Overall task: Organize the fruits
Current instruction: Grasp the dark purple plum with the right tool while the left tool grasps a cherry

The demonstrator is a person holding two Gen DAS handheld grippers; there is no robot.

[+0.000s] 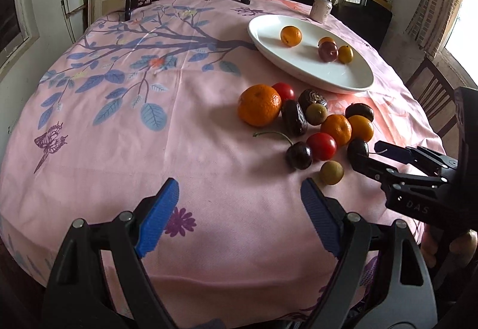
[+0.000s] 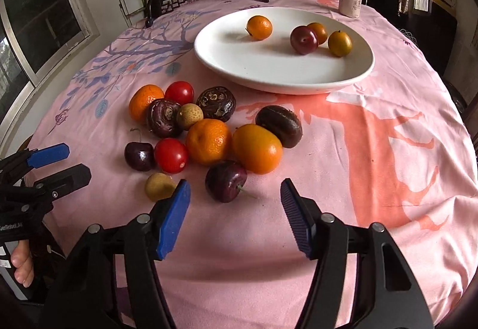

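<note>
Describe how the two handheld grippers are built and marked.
Both are black, angular linkage frames with silver pivot pins and two fingers faced with ribbed blue pads. The left gripper shows this close up; the right gripper matches it, and its body carries pale lettering reading DAS in the left wrist view. No cables or sleeves show.

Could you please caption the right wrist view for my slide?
Open right gripper nears a dark purple plum beside mixed fruit below a white oval plate.
</note>
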